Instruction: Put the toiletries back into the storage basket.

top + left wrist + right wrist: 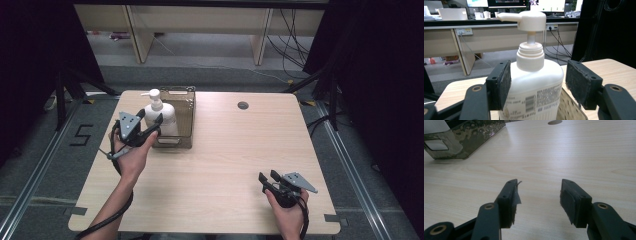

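Pump bottle (162, 116), white, stands upright at the left wall of the smoky clear bin (184, 116), which sits near the desk's (225, 165) far-left edge; whether the bottle stands inside that wall or just outside it, I cannot tell. Pump spout points away from the bin, toward the desk's left edge.

Left gripper (149, 121) sits level at the bottle, on the near-left side of the bin. In the left gripper view its 2 fingers (500, 86) stand apart, 1 on each side of the bottle's (536, 92) shoulder. Right pad shows a clear gap; left pad sits very close, contact cannot be told.

Label on the bottle: a barcode and blocks of small print, too fine to read. No brand legible.

Right gripper (269, 178) rests well right of the bin, near the desk's front edge. Its fingers (576, 202) are apart, nothing between them.

Open desk runs from the bin's right wall to the right edge, broken by 1 round cable port (243, 105) right of the bin.
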{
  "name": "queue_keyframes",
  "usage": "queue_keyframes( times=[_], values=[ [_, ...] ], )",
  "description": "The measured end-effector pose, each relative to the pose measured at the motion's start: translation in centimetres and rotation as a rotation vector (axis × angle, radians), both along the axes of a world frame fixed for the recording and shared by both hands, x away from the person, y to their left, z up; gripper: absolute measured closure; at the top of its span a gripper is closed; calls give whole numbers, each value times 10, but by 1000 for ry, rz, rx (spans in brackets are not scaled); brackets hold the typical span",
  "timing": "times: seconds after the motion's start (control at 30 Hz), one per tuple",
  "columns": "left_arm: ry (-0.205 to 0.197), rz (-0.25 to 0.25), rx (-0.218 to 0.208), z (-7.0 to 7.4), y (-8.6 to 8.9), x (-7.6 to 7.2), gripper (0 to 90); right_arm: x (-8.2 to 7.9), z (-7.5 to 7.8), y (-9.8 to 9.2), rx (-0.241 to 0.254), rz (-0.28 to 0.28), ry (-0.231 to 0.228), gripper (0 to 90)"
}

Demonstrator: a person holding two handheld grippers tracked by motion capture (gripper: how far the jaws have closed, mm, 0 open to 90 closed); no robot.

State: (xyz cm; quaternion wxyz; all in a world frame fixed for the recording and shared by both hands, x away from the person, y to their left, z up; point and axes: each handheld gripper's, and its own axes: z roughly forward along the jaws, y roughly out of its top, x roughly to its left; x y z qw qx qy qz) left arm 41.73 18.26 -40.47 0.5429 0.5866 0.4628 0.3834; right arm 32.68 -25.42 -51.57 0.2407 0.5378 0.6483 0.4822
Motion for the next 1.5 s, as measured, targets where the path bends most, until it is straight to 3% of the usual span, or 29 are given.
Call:
queue_keyframes(
  times=[0.2,0.23,0.33,0.73,1.07,1.27,1.37,1.5],
  values=[
    [-15,-12,-3,-4,4,-12,360,0,0,0,-6,-2,-8,491],
    [-14,-12,-1,-5,6,-14,360,0,0,1,10,-1,0,491],
    [-8,-11,-4,-10,9,-20,360,0,0,0,-7,-1,-6,491],
    [16,-14,16,-44,18,-42,364,0,0,1,4,-13,4,491],
    [78,-18,47,-77,30,-49,365,0,0,1,-1,-7,2,491],
    [84,-25,49,-94,39,-49,368,0,0,2,13,-6,7,491],
    [95,-24,61,-103,41,-49,368,0,0,1,-3,-7,4,491],
    [83,-35,64,-111,42,-48,367,0,0,2,11,-6,7,491]
  ],
)
